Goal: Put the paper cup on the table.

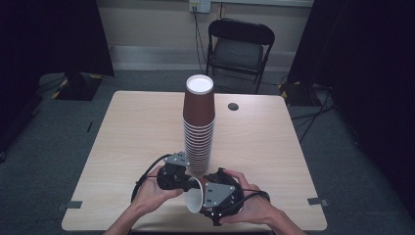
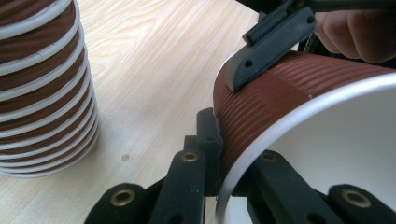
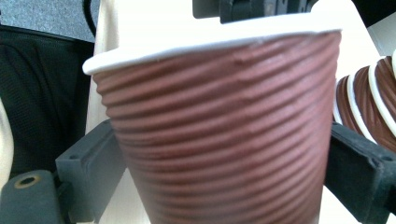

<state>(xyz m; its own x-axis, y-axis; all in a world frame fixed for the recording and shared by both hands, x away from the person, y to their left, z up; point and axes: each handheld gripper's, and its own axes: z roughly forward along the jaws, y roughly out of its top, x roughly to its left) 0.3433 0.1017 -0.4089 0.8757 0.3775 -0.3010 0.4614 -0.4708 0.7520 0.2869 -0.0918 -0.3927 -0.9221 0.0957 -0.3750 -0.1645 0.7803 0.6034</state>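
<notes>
While both grippers grasp one ribbed paper cup (image 1: 195, 195) near table's (image 1: 137, 127) front edge — left gripper (image 1: 188, 183) pinching rim, right gripper (image 1: 208, 188) clamping body — risks crushing it, or toppling cup stack (image 1: 198, 128) just behind.

— Any writing you can make out anywhere?

— None that reads. The ribbed brown paper cup (image 3: 219, 135) is plain: ridges and a white rim, no logo or print.

— The tall stack of cups (image 1: 198, 128)?

— Same thing, brown walls and white rims, nothing printed.

— The desk (image 1: 132, 132)?

— Bare wood grain, no sticker or label on it. The small dark round spot near its far edge carries no mark that I can tell.

— And the wall socket (image 1: 199, 5) at the back?

— Too small and blurred to read, if it bears anything.
</notes>
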